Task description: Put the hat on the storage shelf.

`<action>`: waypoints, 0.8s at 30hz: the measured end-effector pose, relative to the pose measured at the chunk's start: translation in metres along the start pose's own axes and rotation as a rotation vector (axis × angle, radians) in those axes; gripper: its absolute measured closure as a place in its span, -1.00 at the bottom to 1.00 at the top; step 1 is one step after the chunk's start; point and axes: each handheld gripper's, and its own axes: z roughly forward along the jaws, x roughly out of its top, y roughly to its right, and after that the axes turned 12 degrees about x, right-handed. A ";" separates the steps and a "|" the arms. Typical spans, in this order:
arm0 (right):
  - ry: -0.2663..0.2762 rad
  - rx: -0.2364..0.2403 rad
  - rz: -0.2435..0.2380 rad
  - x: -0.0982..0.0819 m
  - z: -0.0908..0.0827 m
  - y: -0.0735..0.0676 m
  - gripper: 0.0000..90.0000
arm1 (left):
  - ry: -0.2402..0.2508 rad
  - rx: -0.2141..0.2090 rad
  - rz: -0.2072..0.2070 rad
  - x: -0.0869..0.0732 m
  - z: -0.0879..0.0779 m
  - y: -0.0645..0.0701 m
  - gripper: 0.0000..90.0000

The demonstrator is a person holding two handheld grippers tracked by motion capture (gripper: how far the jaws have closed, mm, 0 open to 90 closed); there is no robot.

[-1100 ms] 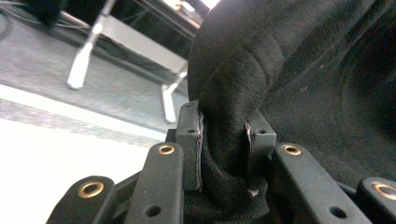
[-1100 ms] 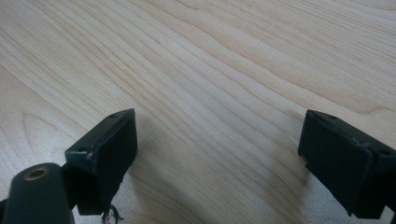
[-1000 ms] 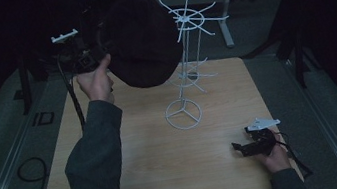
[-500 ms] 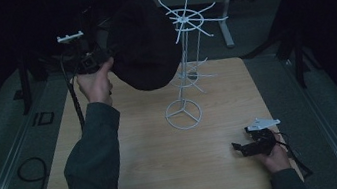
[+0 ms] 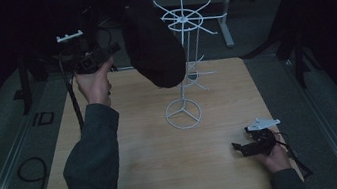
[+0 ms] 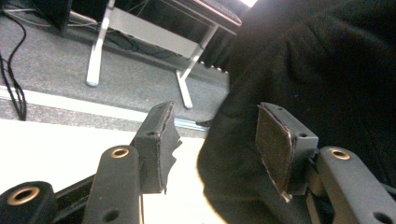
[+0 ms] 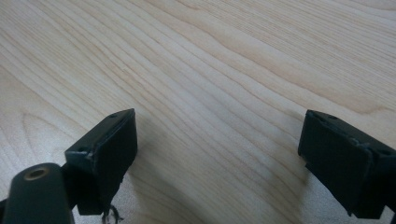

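A black hat (image 5: 153, 41) hangs on an arm of the white wire rack (image 5: 184, 20), whose ring base (image 5: 183, 114) stands on the wooden table (image 5: 140, 154). My left gripper (image 5: 115, 49) is held up just left of the hat. Its jaws have just been opening and now stand open. In the left gripper view the hat's black cloth (image 6: 322, 70) lies between them, beside the right pad (image 6: 273, 144), with the left pad (image 6: 161, 140) clear of it. My right gripper (image 5: 238, 147) rests open on the table near the front right, with nothing between its jaws (image 7: 219, 126).
Beyond the table's far edge are grey floor, a white desk leg (image 6: 95, 56) and black cables (image 6: 11, 84). A dark stand (image 5: 296, 50) is at the right. The rack's lower hooks (image 5: 201, 74) stick out towards the right.
The hat has turned from broad-on to narrower and hangs a little further right against the rack. The left hand stays beside it. The right gripper has not moved.
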 end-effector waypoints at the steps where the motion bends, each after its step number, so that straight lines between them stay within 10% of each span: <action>1: 0.000 0.000 0.000 0.000 0.000 0.000 -0.74 | 0.000 0.000 0.000 0.000 0.000 0.000 0.06; 24: -0.001 0.000 -0.001 0.000 0.000 0.000 -0.74 | 0.015 0.100 0.189 -0.007 -0.020 0.007 0.04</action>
